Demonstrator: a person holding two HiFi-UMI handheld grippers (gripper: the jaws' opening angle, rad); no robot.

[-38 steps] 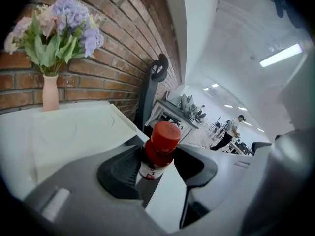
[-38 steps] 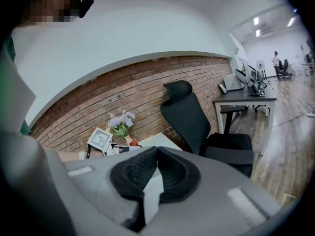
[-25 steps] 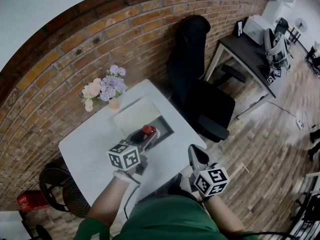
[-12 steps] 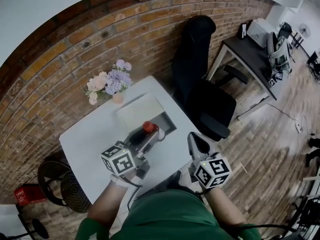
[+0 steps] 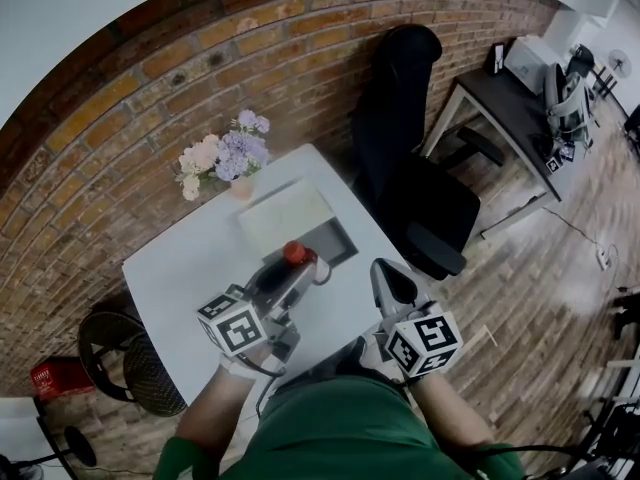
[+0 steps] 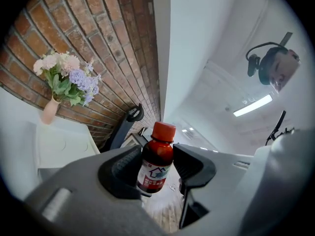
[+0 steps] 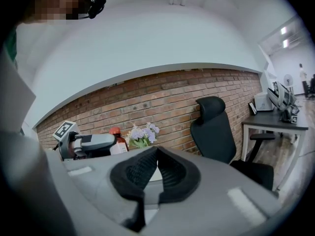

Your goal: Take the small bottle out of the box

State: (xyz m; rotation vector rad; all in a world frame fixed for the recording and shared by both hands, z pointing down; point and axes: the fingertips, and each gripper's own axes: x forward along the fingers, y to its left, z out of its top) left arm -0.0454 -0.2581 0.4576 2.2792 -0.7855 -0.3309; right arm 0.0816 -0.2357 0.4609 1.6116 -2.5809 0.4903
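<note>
Amber small bottle (image 6: 157,165), red-capped, white-labelled, clamped in left gripper (image 6: 157,156); right gripper (image 7: 156,155) closed.

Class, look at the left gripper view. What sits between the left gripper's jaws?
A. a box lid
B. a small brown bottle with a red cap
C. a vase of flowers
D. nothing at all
B: the small brown bottle with its red cap stands upright between the pads of the left gripper, which press on its sides.
</note>
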